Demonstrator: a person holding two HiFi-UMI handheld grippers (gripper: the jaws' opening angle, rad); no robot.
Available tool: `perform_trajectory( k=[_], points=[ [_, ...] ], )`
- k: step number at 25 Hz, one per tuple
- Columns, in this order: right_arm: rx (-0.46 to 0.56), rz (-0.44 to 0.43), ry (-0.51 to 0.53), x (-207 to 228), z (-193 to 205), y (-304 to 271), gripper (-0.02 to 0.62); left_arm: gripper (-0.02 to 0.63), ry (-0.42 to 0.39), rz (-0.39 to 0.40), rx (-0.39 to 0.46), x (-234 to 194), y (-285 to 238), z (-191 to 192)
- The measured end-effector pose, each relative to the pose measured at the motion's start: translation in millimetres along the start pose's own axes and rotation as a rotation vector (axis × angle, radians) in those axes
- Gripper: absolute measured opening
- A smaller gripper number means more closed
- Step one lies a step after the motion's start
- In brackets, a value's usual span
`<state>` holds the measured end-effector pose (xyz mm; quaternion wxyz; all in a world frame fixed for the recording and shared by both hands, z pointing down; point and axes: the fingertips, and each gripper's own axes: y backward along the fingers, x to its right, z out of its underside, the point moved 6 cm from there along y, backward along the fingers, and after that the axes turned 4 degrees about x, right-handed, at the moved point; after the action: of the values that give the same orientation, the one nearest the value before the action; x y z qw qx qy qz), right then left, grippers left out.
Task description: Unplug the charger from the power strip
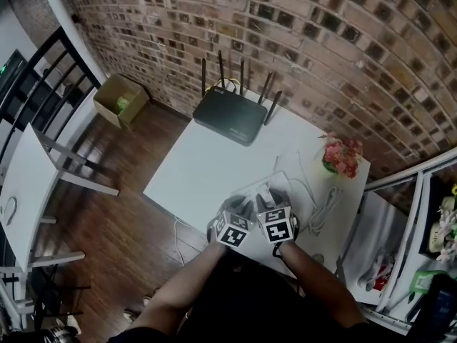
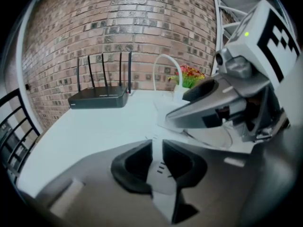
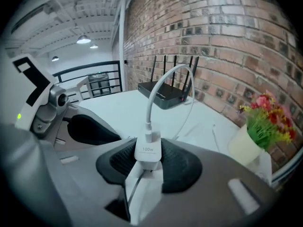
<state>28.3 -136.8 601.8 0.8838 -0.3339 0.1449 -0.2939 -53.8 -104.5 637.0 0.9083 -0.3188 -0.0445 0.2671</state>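
While the left hand-held gripper (image 2: 157,146) clamps the power strip (image 2: 160,173) on the desk (image 2: 94,126), the right hand-held gripper (image 3: 147,149) clamps the charger (image 3: 147,157), low in its frame.

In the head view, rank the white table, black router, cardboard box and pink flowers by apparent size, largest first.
1. white table
2. black router and cardboard box: nearly alike. The box lies on the floor, farther off, so I won't rank them.
3. pink flowers
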Motion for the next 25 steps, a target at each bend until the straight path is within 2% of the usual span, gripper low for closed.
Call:
perform_trajectory(
  k=[2, 5, 6, 11, 15, 21, 23, 25],
  points=[
    [0.001, 0.000, -0.013, 1, 2, -1, 0.141, 0.067, 0.000, 0.000, -0.004, 0, 0, 0],
    [0.007, -0.024, -0.144, 10, 10, -2, 0.141, 0.067, -0.009, -0.001, -0.009, 1, 0, 0],
    [0.010, -0.029, -0.159, 11, 11, -1, 0.143, 0.067, -0.012, -0.002, -0.008, 1, 0, 0],
    [0.013, -0.010, -0.092, 7, 10, 2, 0.141, 0.067, -0.021, -0.004, -0.007, 2, 0, -1],
    [0.046, -0.018, -0.198, 12, 6, 7, 0.141, 0.067, -0.023, -0.016, 0.002, 0, 0, -2],
    [0.061, -0.041, -0.264, 16, 9, 13, 0.143, 0.067, -0.013, -0.011, -0.007, 1, 0, 0],
    [0.073, -0.066, -0.290, 15, 8, 16, 0.143, 0.067, 0.011, -0.009, -0.009, 0, 0, 1],
    [0.085, -0.083, -0.302, 14, 8, 19, 0.143, 0.067, 0.078, 0.005, -0.018, -1, 4, 1]
  ],
)
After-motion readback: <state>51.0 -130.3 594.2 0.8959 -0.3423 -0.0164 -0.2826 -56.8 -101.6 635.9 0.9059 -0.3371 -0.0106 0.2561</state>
